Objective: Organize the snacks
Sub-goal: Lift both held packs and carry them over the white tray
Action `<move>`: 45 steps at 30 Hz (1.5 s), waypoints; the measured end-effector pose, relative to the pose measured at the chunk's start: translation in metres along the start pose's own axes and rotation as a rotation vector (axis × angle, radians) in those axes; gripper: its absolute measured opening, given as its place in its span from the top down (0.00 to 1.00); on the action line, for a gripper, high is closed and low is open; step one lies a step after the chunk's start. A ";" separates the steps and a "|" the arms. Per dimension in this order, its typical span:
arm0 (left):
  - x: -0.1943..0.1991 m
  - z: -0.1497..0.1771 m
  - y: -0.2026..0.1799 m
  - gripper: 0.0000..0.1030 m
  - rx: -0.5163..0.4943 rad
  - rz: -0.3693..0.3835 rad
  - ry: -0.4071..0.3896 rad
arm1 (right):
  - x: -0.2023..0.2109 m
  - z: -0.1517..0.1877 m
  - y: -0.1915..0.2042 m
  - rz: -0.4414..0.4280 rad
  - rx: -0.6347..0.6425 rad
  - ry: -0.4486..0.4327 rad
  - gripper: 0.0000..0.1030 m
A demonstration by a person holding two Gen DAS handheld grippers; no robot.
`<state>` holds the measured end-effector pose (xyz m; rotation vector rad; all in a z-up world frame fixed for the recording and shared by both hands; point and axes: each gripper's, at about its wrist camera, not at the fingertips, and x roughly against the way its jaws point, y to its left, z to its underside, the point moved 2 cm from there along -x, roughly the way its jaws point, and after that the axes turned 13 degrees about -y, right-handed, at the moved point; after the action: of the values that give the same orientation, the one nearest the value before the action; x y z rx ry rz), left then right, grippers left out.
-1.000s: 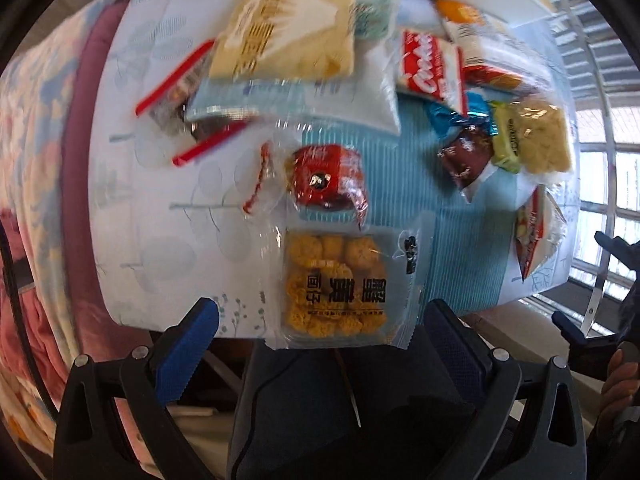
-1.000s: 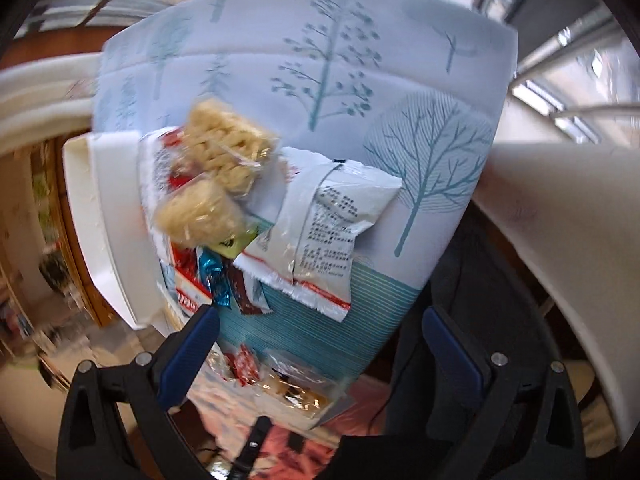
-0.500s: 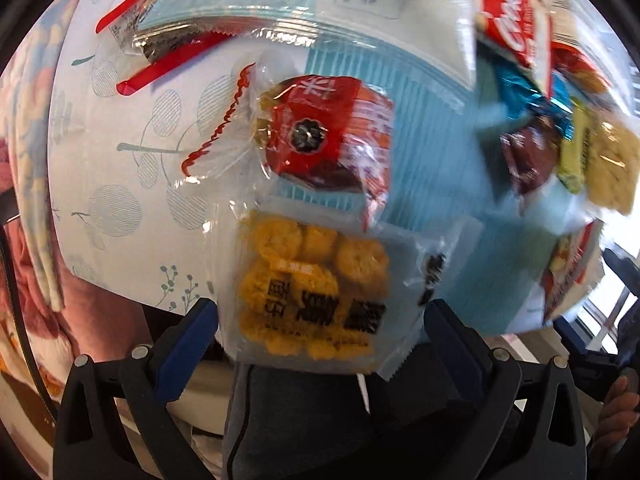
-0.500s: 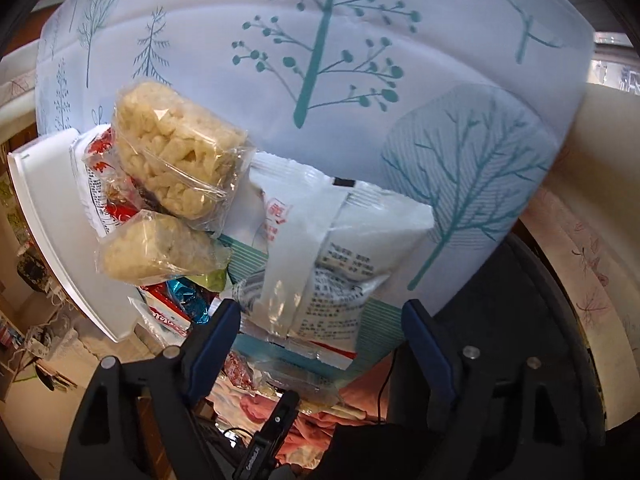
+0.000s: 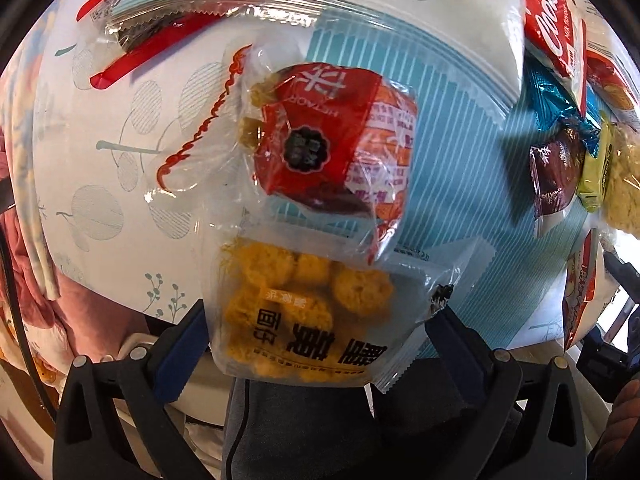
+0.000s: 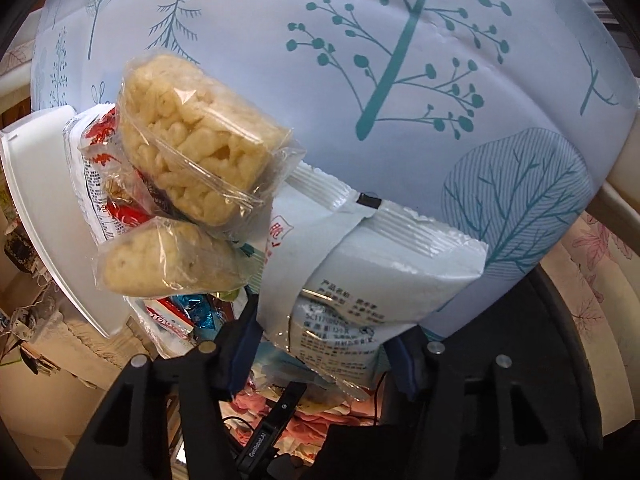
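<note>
Glossy, crinkled clear plastic on the yellow biscuit pack (image 5: pixel 308 320) and rice cracker pack (image 6: pixel 196 140); matt white film on the white pouch (image 6: pixel 372 268); smooth printed tablecloth (image 6: pixel 400 40).

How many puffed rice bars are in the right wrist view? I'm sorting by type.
2: one lies atop the red packet, the other just below it, beside the white bag. More may be hidden underneath.

place: a home | signs: tree-print tablecloth (image 6: pixel 400 60) on the counter; floral bedding (image 5: pixel 24 264) beside it; window bars (image 6: pixel 612 12)
</note>
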<state>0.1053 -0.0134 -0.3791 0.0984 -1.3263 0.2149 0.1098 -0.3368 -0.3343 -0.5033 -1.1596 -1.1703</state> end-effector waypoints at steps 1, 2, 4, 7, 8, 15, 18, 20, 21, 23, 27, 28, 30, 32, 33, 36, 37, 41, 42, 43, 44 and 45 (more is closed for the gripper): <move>-0.002 0.000 0.002 0.03 -0.006 0.015 -0.004 | -0.001 0.000 0.000 -0.003 0.003 -0.009 0.47; -0.003 0.002 0.007 0.05 -0.009 0.027 -0.008 | 0.001 0.000 -0.003 -0.007 0.005 -0.019 0.48; -0.001 0.003 0.014 0.10 -0.012 0.037 -0.006 | 0.004 0.004 -0.006 -0.007 0.008 -0.037 0.49; 0.001 0.004 0.020 0.16 -0.038 0.067 -0.018 | 0.011 0.018 -0.011 -0.006 0.010 -0.070 0.49; 0.004 0.006 0.021 0.17 -0.056 0.072 -0.023 | 0.014 0.023 -0.013 -0.007 0.010 -0.083 0.49; 0.017 0.013 0.042 0.21 -0.164 0.021 -0.061 | 0.028 0.062 -0.011 -0.026 0.065 -0.187 0.49; 0.027 0.018 0.057 0.21 -0.191 0.024 -0.073 | 0.032 0.082 -0.012 -0.040 0.089 -0.220 0.49; 0.040 0.020 0.063 0.21 -0.213 0.035 -0.097 | 0.034 0.095 -0.010 -0.052 0.109 -0.239 0.49; 0.047 0.022 0.067 0.21 -0.223 0.040 -0.109 | 0.035 0.105 -0.008 -0.059 0.120 -0.250 0.49; 0.063 0.019 0.072 0.21 -0.242 0.048 -0.136 | 0.037 0.121 -0.006 -0.076 0.142 -0.273 0.49; 0.106 0.022 0.088 0.21 -0.268 0.076 -0.208 | 0.045 0.140 -0.001 -0.115 0.182 -0.307 0.49; 0.116 0.020 0.088 0.21 -0.272 0.084 -0.225 | 0.047 0.146 0.003 -0.124 0.198 -0.318 0.49; 0.144 0.018 0.095 0.21 -0.281 0.103 -0.267 | 0.054 0.153 0.009 -0.140 0.234 -0.339 0.49; 0.168 0.014 0.093 0.21 -0.289 0.114 -0.316 | 0.061 0.162 0.020 -0.155 0.276 -0.364 0.49; 0.179 0.011 0.093 0.21 -0.293 0.118 -0.343 | 0.067 0.165 0.025 -0.164 0.300 -0.379 0.49; 0.214 0.005 0.080 0.21 -0.304 0.131 -0.426 | 0.077 0.175 0.046 -0.192 0.373 -0.424 0.49; 0.225 0.002 0.078 0.21 -0.309 0.135 -0.452 | 0.083 0.175 0.052 -0.201 0.396 -0.439 0.49; 0.266 -0.008 0.058 0.21 -0.319 0.147 -0.554 | 0.104 0.175 0.082 -0.261 0.484 -0.501 0.49; 0.275 -0.012 0.054 0.21 -0.323 0.149 -0.577 | 0.110 0.175 0.089 -0.273 0.513 -0.518 0.49; 0.283 -0.015 0.050 0.20 -0.327 0.148 -0.598 | 0.117 0.175 0.097 -0.286 0.542 -0.537 0.49; 0.291 -0.018 0.046 0.20 -0.336 0.144 -0.623 | 0.123 0.175 0.104 -0.296 0.566 -0.555 0.49; 0.297 -0.021 0.039 0.20 -0.347 0.139 -0.649 | 0.129 0.174 0.112 -0.311 0.593 -0.578 0.49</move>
<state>0.1844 0.0585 -0.0983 -0.2389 -1.9999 0.0646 0.1273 -0.2108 -0.1257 -0.2010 -2.0563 -0.8854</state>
